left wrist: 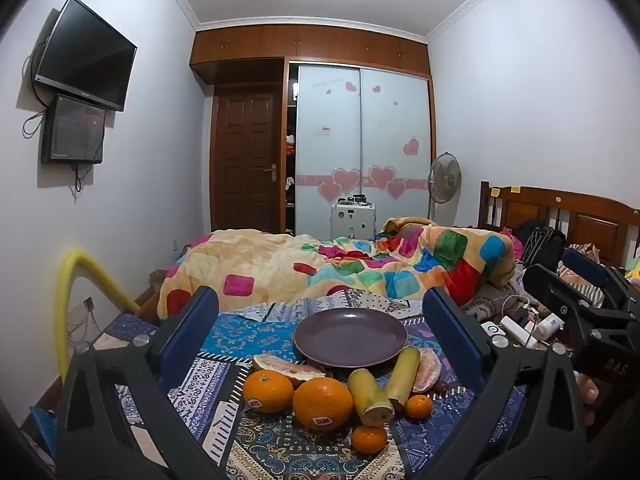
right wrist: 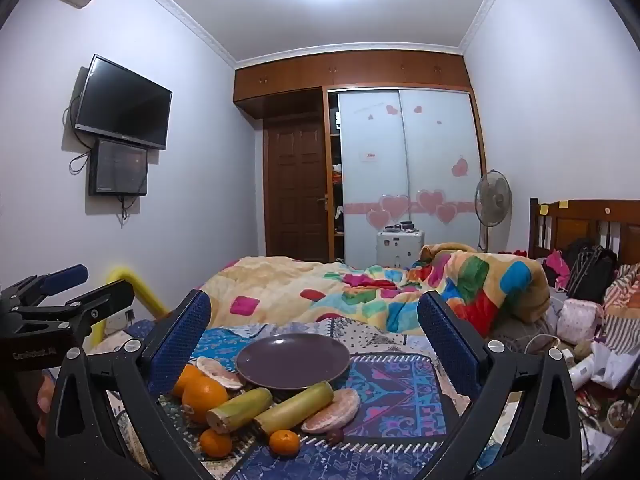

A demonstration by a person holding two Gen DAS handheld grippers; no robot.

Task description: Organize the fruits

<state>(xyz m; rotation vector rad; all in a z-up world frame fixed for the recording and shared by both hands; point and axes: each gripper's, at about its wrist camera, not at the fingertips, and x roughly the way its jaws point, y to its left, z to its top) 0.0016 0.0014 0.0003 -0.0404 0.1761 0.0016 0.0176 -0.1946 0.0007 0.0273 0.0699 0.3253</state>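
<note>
From the left wrist camera, the left gripper (left wrist: 320, 320) hovers with its blue-padded jaws spread wide and nothing between them, aimed slightly down at a patterned cloth (left wrist: 248, 338) spread on a bed. An empty dark purple plate (left wrist: 350, 336) sits in the middle of the cloth. In front of it lies a loose cluster of fruit: two large oranges (left wrist: 322, 403), two small tangerines (left wrist: 369, 439), two sugarcane pieces (left wrist: 370, 398) and two peeled pomelo segments (left wrist: 427, 370). The plate likely waits to receive the fruit. At the right edge is the right gripper (left wrist: 576, 280). From the right wrist camera, the right gripper's (right wrist: 314, 334) jaws also stand fully apart and empty, held level, framing the same plate (right wrist: 293, 362) and fruit; the oranges (right wrist: 205, 399) lie partly behind its left finger. A rumpled colourful quilt (right wrist: 360, 292) lies beyond.
</note>
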